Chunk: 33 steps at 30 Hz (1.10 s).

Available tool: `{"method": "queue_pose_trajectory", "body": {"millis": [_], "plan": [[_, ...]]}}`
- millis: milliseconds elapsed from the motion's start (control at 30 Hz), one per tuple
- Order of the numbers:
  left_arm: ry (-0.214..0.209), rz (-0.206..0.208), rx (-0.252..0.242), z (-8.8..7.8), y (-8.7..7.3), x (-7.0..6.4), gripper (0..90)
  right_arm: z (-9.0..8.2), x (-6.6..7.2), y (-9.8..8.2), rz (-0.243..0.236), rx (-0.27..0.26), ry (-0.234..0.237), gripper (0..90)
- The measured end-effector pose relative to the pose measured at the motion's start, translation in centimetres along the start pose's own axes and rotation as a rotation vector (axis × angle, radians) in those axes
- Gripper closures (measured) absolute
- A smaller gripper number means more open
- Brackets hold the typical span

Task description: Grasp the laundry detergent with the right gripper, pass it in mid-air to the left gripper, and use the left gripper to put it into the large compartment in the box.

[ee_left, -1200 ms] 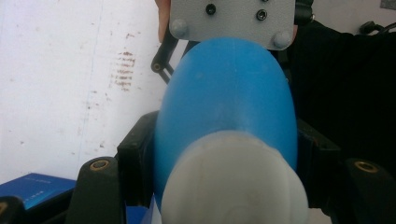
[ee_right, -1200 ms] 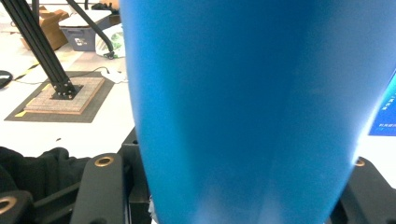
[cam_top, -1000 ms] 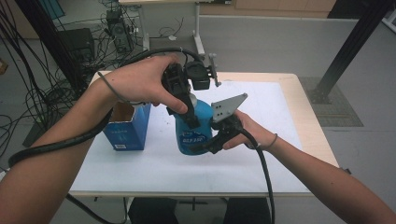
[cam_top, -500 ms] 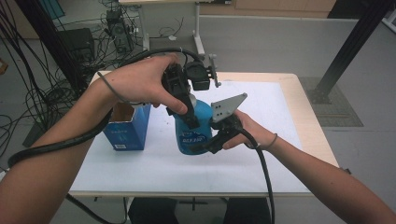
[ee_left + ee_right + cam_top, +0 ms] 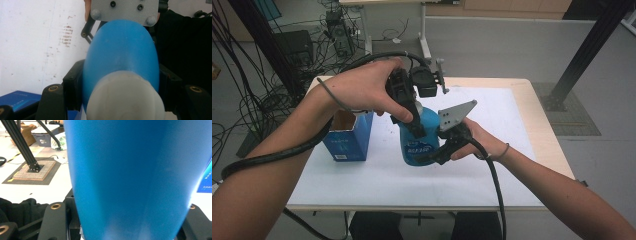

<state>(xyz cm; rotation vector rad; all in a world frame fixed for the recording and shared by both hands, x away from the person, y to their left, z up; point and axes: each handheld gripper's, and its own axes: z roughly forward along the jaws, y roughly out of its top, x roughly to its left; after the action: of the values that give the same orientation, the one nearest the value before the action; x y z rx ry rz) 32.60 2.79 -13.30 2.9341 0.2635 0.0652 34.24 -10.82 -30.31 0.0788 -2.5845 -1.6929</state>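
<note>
White tabletop [image 5: 512,150]: one blue bottle [image 5: 424,137], one blue box [image 5: 349,137].
Your left tool [image 5: 414,125] clamps its neck from above, right tool [image 5: 439,150] its body sideways.

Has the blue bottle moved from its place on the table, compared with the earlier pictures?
No. In the high view the blue bottle sits in the same spot beside the blue box, same gap as before.

Open blue carton [image 5: 348,136] upright on white table [image 5: 512,150], black frame post [image 5: 584,52] beyond.
</note>
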Motion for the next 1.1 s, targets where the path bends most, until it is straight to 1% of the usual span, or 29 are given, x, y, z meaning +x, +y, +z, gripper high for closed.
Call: {"method": "queue_pose_trajectory", "body": {"millis": [33,200,300,367,633,700,867,933,967,1033,1100], "plan": [[-0.002,-0.005,-0.004,0.02,-0.02,0.00,36.8,0.01,0.01,0.00,0.001,0.001,0.000,40.0],[0.000,-0.004,-0.001,0.01,0.00,-0.02,36.8,0.04,0.01,-0.02,0.001,-0.001,0.002,40.0],[0.003,-0.005,-0.008,0.02,0.00,-0.01,36.8,0.00,-0.04,-0.01,0.001,-0.002,0.000,40.0],[0.004,0.000,-0.001,0.02,0.04,0.01,36.7,-0.02,-0.06,-0.02,0.000,-0.001,0.000,40.0],[0.003,-0.005,-0.002,0.12,0.10,0.05,36.7,0.01,-0.11,-0.10,0.000,-0.004,0.000,40.0],[0.002,-0.001,0.006,0.14,0.15,0.08,36.8,-0.04,-0.13,-0.14,-0.001,-0.001,0.000,40.0],[0.004,-0.012,0.000,0.32,0.22,0.06,36.7,-0.07,-0.17,-0.30,0.002,-0.003,-0.002,40.0],[0.006,-0.008,0.011,0.30,0.30,0.04,36.7,-0.06,-0.17,-0.33,0.000,-0.001,-0.002,40.0],[0.009,-0.013,0.007,0.35,0.33,-0.01,36.8,-0.05,-0.18,-0.36,-0.001,-0.004,-0.001,40.0],[0.015,-0.007,0.006,0.33,0.41,-0.02,36.9,-0.06,-0.23,-0.42,-0.002,-0.009,-0.005,40.0],[0.015,-0.009,0.016,0.40,0.51,-0.05,36.9,-0.12,-0.27,-0.42,-0.010,-0.005,-0.011,39.9]]}}
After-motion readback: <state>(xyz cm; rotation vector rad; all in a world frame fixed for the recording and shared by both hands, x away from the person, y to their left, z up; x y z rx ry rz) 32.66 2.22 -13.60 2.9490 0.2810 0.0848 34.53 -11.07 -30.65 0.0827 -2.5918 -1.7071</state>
